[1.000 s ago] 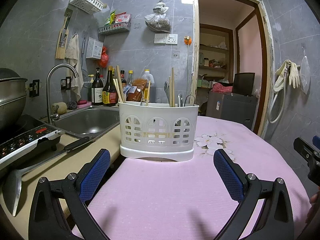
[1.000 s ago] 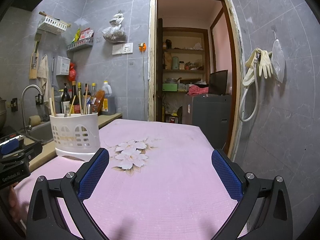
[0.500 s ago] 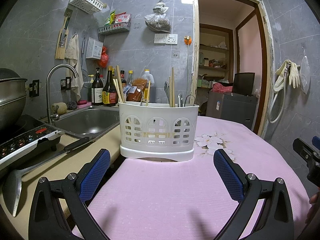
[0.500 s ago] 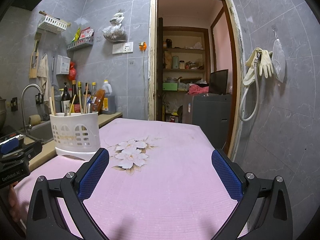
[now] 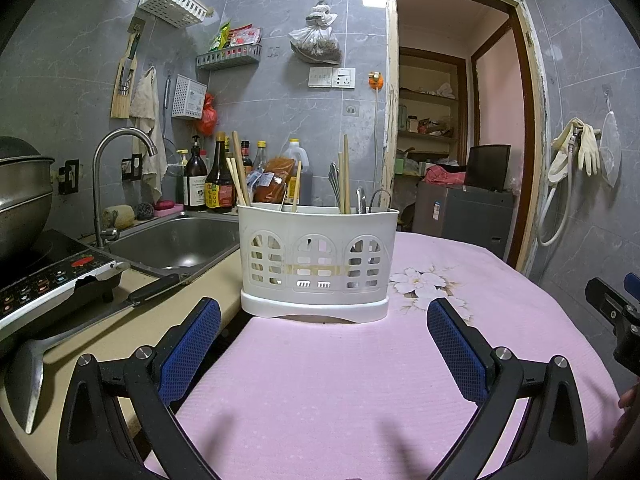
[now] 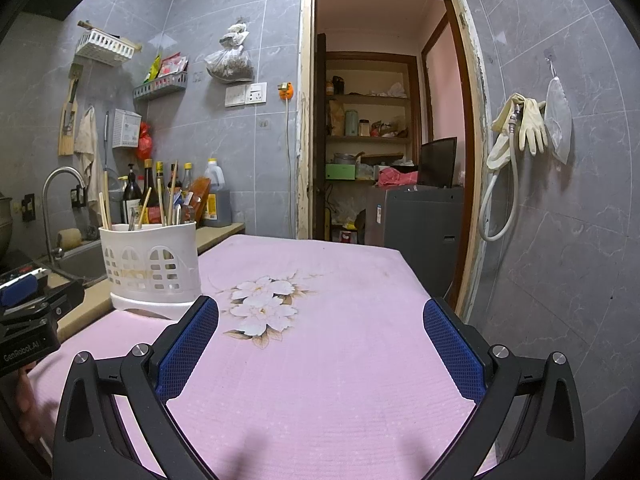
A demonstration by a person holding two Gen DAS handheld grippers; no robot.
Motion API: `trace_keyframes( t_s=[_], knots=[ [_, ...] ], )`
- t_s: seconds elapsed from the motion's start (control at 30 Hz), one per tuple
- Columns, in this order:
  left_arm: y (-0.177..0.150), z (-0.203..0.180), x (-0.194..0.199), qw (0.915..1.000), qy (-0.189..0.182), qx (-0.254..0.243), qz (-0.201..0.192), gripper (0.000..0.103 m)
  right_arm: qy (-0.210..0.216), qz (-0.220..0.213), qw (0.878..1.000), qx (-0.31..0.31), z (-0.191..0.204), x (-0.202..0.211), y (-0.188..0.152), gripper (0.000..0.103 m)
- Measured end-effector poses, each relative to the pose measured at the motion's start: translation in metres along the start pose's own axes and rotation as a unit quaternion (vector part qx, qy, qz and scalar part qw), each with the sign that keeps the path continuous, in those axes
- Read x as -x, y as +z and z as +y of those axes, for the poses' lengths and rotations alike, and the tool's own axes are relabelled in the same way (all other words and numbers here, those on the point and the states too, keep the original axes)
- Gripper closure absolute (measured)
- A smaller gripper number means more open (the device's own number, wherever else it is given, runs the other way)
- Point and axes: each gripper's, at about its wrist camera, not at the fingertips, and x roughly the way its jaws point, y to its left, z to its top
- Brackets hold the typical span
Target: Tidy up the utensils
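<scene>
A white plastic utensil holder (image 5: 316,262) stands on the pink tablecloth (image 5: 340,380), straight ahead of my left gripper (image 5: 322,354). Wooden chopsticks (image 5: 345,174) and metal utensils (image 5: 362,200) stick out of it. My left gripper is open and empty, a short way in front of the holder. My right gripper (image 6: 320,350) is open and empty over the cloth; the holder (image 6: 150,268) is to its left. A ladle (image 5: 28,376) and a knife (image 5: 132,300) lie on the counter at the left.
A sink (image 5: 176,240) with a tap (image 5: 116,176) and an induction cooker (image 5: 48,276) with a pot are at the left. Bottles (image 5: 218,178) stand behind the holder. A doorway (image 6: 384,140) opens at the back. The table's right edge runs along a tiled wall (image 6: 560,220).
</scene>
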Motion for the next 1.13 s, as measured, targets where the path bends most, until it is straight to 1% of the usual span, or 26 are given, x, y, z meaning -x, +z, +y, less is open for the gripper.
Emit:
trace_keyframes(
  t_s=[0.23,0.33,0.57,1.13],
  knots=[
    [-0.0002,0.0005,-0.0003,1.0000,0.000,0.000,0.001,0.002,0.000,0.001,1.000,0.001,0.0000,0.0008,-0.0008,0.000],
    [0.0006,0.0026,-0.0017,0.9999,-0.009,0.004,0.008,0.002,0.000,0.001,1.000,0.000,-0.0002,-0.0002,0.0007,0.000],
    [0.0004,0.0047,0.0000,0.9999,-0.004,0.009,0.004,0.002,0.000,0.001,1.000,0.000,-0.0003,-0.0001,0.0010,0.000],
    [-0.0013,0.0061,-0.0047,0.9999,0.001,0.010,0.013,0.002,0.001,0.004,1.000,0.000,-0.0010,0.0004,-0.0029,0.000]
  ],
)
